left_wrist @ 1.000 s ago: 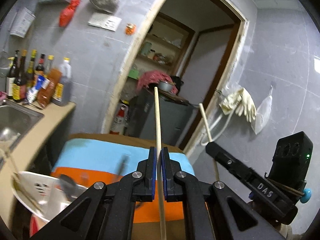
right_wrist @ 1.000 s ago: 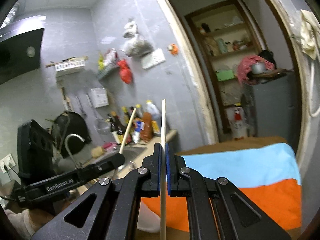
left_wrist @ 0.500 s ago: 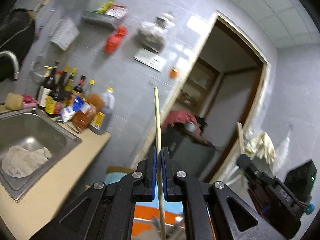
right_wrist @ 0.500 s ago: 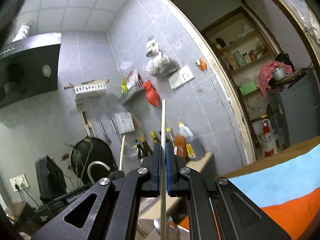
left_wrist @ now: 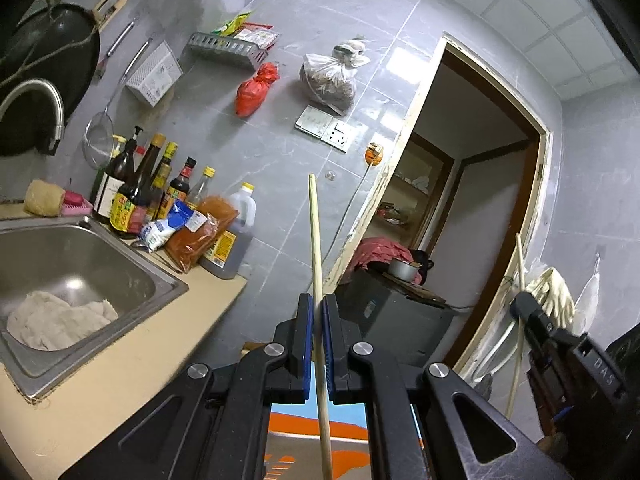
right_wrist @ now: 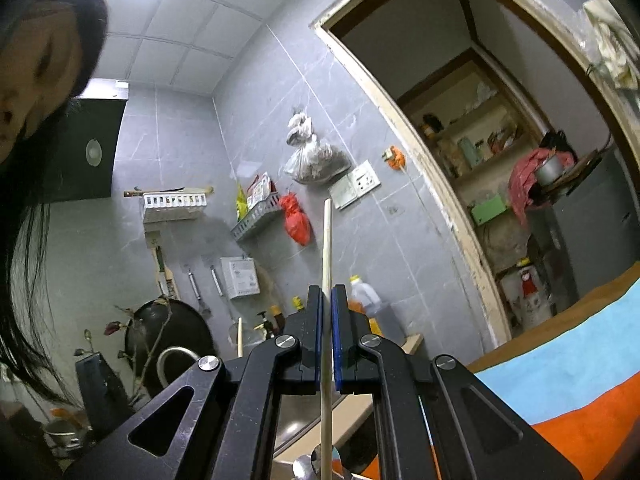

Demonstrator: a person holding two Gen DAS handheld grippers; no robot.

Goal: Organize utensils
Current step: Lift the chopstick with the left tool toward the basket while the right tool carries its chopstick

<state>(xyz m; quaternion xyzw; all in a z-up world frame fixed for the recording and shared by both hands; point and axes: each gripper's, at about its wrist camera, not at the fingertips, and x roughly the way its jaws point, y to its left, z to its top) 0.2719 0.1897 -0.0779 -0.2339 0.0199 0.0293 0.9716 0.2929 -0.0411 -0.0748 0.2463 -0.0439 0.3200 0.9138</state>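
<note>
In the left wrist view my left gripper [left_wrist: 318, 312] is shut on a pale wooden chopstick [left_wrist: 315, 240] that sticks up past the blue pads toward the tiled wall. At the right edge is my right gripper [left_wrist: 560, 344], carrying a second chopstick [left_wrist: 519, 264]. In the right wrist view my right gripper [right_wrist: 327, 300] is shut on its own chopstick [right_wrist: 327, 240], which stands nearly upright. The left gripper's chopstick [right_wrist: 240, 336] shows low at the left. Something metal, perhaps a spoon bowl [right_wrist: 310, 466], peeks in at the bottom edge.
A steel sink [left_wrist: 100, 248] with a grey cloth in it sits in the beige counter [left_wrist: 132, 360]. Sauce bottles [left_wrist: 160, 196] line the wall. Wall racks and bags hang above. A doorway [left_wrist: 460, 220] opens to the right. An orange and blue cloth [right_wrist: 568, 380] covers a table. A person's head [right_wrist: 36, 60] leans in.
Both views have swung up and left, from the clothed table and white basket to the sink, wall and ceiling. Both grippers stay shut on their chopsticks.
</note>
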